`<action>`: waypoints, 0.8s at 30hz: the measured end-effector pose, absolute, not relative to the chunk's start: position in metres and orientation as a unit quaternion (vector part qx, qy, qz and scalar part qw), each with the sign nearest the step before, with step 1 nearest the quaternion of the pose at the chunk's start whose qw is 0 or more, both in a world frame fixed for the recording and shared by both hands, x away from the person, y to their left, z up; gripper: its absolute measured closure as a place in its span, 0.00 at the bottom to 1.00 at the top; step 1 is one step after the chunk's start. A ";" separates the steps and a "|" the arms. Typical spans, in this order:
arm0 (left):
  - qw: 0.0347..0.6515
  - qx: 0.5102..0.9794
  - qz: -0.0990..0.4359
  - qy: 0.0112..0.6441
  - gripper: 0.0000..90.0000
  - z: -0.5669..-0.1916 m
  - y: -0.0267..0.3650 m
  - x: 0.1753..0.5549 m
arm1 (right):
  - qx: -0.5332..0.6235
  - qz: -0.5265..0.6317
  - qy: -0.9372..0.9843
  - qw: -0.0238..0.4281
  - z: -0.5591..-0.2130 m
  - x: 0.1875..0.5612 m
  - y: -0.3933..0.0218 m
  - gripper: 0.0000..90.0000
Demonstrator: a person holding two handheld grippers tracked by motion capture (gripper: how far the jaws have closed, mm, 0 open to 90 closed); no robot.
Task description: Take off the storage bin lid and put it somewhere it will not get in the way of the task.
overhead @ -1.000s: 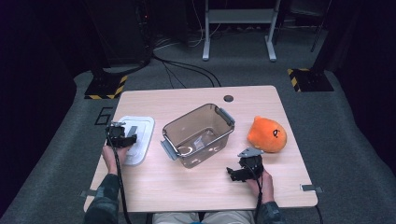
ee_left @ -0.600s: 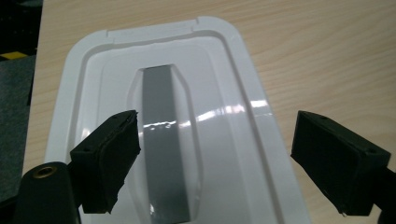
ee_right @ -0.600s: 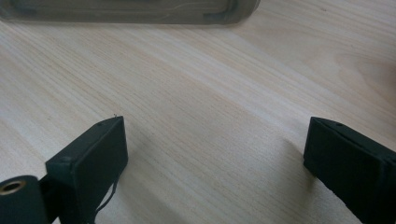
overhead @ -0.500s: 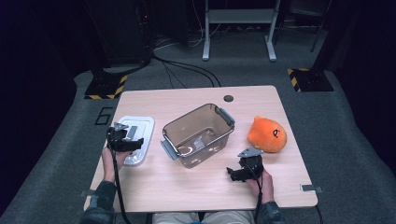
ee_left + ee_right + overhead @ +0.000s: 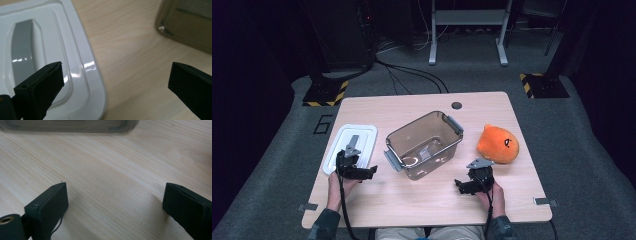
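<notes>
Where the table (image 5: 412, 205) nears its left edge, lies flat and well left of centre: lid (image 5: 357, 142), white, glossy, rectangular with rounded corners, stepped rim, grey handle strip down the middle. Sits just left of the bin (image 5: 409, 131), apart from it.

From the high view: left gripper (image 5: 368, 171) at the lid's near end, right gripper (image 5: 460, 186) near the bin's near right corner, orange plush (image 5: 497, 145) right of the bin.

From the left gripper view: left gripper (image 5: 115, 82) with jaws wide apart, just been opening, nothing pinched. One jaw over the lid's (image 5: 62, 50) corner, the other over bare wood. Shine on the rim and handle, a corner of the bin (image 5: 185, 25) beyond.

From the right gripper view: right gripper (image 5: 115, 202) with jaws wide apart over bare wood grain, the bin's (image 5: 70, 126) base at the far edge.

Bin: clear brownish plastic, grey latches at both ends, open on top, bare bottom visible through the walls.
</notes>
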State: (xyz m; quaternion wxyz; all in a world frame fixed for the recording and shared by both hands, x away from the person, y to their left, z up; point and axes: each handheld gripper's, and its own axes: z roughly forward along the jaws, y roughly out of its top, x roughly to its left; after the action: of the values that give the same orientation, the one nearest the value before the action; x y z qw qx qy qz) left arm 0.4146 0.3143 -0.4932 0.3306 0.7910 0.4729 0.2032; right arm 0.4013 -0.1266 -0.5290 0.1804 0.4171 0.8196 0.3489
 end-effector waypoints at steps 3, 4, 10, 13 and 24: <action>0.341 0.791 0.198 0.467 0.00 -0.499 0.308 0.406 | 0.417 0.349 0.820 0.180 -0.529 0.401 -0.127 0.06; 0.344 0.793 0.197 0.462 0.00 -0.500 0.306 0.404 | 0.417 0.349 0.820 0.180 -0.529 0.401 -0.127 0.06; 0.362 0.804 0.187 0.433 0.00 -0.506 0.286 0.388 | 0.417 0.349 0.820 0.180 -0.529 0.401 -0.127 0.06; 0.358 0.818 0.180 0.413 0.00 -0.510 0.274 0.380 | 0.417 0.349 0.820 0.180 -0.529 0.401 -0.127 0.06; 0.351 0.838 0.165 0.383 0.00 -0.531 0.251 0.372 | 0.414 0.348 0.822 0.181 -0.529 0.401 -0.127 0.06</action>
State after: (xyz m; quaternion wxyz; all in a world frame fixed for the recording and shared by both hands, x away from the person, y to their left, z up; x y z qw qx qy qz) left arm 0.3715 0.2506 -0.5312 0.3511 0.8381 0.3833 0.1653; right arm 0.4013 -0.1267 -0.5286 0.1806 0.4143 0.8215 0.3477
